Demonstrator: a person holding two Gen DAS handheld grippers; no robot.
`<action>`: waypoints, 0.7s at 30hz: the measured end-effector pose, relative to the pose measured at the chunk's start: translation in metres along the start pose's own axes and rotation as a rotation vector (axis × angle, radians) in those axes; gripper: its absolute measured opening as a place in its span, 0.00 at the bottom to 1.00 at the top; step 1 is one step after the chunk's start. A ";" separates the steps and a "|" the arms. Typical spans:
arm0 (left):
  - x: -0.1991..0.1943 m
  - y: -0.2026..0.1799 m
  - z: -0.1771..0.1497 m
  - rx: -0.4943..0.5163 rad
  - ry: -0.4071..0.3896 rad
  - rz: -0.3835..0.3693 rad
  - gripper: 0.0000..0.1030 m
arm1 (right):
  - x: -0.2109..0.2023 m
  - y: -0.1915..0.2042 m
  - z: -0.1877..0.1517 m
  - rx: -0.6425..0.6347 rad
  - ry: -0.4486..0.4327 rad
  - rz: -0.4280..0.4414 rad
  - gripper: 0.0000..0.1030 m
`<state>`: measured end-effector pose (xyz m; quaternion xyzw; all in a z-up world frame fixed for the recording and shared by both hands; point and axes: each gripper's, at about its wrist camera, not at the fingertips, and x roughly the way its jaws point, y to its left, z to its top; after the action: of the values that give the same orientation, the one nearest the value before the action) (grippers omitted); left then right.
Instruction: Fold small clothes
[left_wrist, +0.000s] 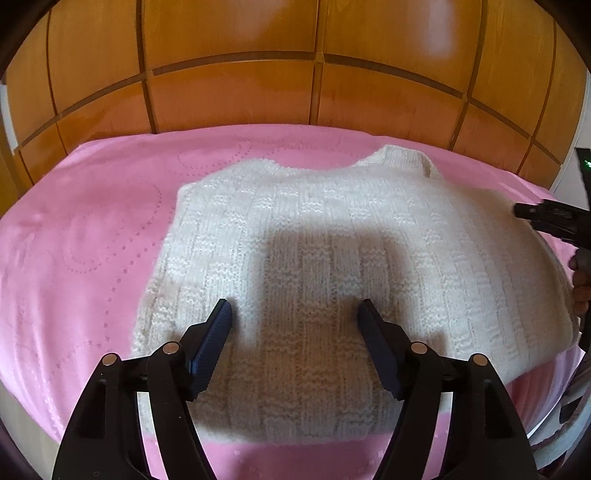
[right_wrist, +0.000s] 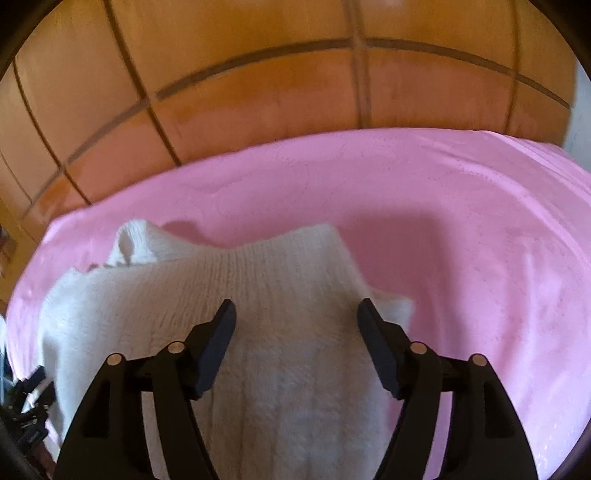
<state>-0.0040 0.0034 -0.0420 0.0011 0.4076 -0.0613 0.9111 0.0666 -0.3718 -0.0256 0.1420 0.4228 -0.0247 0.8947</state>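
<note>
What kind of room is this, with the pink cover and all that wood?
Probably a bedroom. A soft pink embossed bedspread covers what looks like a bed, an orange panelled wooden wardrobe or wall stands right behind it, and a white knitted sleeveless vest lies spread out for folding.

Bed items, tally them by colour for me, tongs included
White: 1, the knit top
Pink: 1, the blanket
Black: 2, the left tongs and right tongs, both open above the top
Total: 4
</note>
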 end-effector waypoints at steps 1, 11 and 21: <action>-0.002 0.001 -0.001 0.000 -0.010 0.005 0.68 | -0.010 -0.010 -0.004 0.030 -0.019 -0.005 0.81; -0.018 -0.004 -0.006 0.009 -0.038 -0.001 0.68 | -0.032 -0.063 -0.074 0.215 0.089 0.166 0.84; -0.020 0.002 -0.009 -0.020 -0.036 -0.036 0.68 | -0.046 -0.048 -0.106 0.263 0.108 0.258 0.43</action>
<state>-0.0237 0.0079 -0.0334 -0.0166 0.3918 -0.0737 0.9170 -0.0501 -0.3920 -0.0657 0.3120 0.4416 0.0425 0.8402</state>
